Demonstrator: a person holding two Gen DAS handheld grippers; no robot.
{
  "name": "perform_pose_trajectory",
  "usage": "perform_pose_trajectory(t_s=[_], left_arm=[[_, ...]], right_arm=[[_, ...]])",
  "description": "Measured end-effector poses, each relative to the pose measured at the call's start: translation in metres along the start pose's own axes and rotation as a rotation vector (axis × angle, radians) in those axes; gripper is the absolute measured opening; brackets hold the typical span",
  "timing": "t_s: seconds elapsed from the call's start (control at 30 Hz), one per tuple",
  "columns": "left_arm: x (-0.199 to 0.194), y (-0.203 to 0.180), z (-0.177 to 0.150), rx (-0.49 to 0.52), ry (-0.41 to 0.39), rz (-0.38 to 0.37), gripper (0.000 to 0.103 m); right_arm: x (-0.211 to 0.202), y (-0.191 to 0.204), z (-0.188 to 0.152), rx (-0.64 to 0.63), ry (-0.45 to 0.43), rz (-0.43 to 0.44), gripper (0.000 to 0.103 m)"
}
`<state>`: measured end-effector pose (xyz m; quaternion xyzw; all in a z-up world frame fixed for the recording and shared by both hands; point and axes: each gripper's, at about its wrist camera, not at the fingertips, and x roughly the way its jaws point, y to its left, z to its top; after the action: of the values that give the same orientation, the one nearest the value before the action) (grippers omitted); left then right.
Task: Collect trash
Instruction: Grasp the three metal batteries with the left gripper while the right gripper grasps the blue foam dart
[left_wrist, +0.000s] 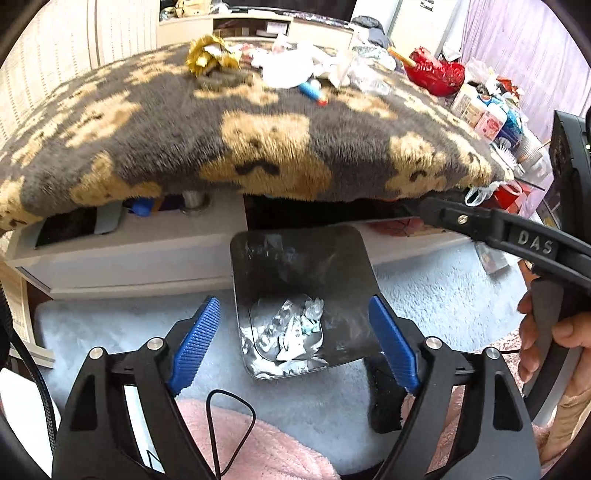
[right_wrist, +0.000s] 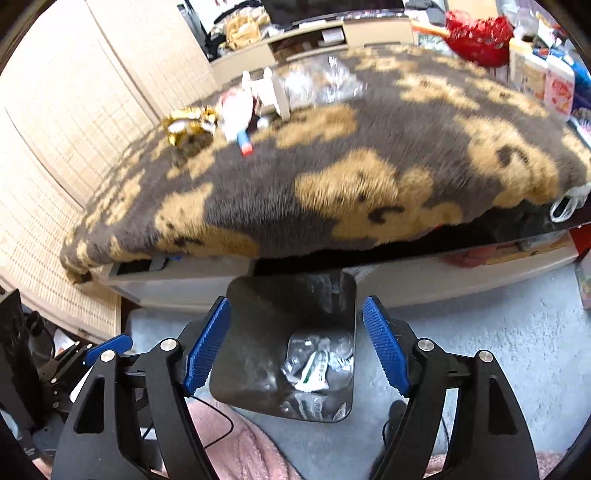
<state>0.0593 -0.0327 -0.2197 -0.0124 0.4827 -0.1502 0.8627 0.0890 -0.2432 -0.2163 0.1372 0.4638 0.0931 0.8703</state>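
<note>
A black trash bin (left_wrist: 347, 332) stands on the pale carpet below the table edge, with crumpled clear and white wrappers (left_wrist: 288, 332) at its bottom; it also shows in the right wrist view (right_wrist: 251, 350). My left gripper (left_wrist: 295, 343) hangs open and empty above the bin. My right gripper (right_wrist: 295, 347) is open and empty above the bin too; its body shows at the right of the left wrist view. On the bear-patterned blanket (left_wrist: 258, 140) lie a gold wrapper (left_wrist: 210, 55), white tissues (left_wrist: 288, 70), clear plastic (right_wrist: 321, 85) and a blue-and-red tube (right_wrist: 244, 142).
A red bag (left_wrist: 436, 74) and cartons (left_wrist: 480, 110) stand at the table's far right. A low white shelf (left_wrist: 129, 251) runs under the table. A pink blanket (left_wrist: 258, 443) and a black cable (left_wrist: 229, 424) lie near me. A woven screen (right_wrist: 74, 110) stands on the left.
</note>
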Motion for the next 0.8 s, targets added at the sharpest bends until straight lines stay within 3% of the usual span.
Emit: perform_pose_trajectory(t_s=[0.37,0.7,0.73,0.8], left_arm=[[-0.03,0.011,0.028,0.0,-0.084,0.023,0.08],[-0.015,0.046,0.076,-0.023,-0.108,0.075,0.08],[-0.012,0.05,0.081,-0.024,-0.109,0.079,0.08],[-0.006,0.058,0.093,-0.031,-0.11,0.083,0.08]], right_arm=[[-0.032,0.008,0.037,-0.005,-0.099,0.009,0.076],[0.013,0.037,0.083,-0.053,-0.093,0.042,0.075],[0.022,0.04,0.088,-0.059,-0.09,0.047,0.073],[0.038,0.046,0.096,-0.077,-0.072,0.046,0.056]])
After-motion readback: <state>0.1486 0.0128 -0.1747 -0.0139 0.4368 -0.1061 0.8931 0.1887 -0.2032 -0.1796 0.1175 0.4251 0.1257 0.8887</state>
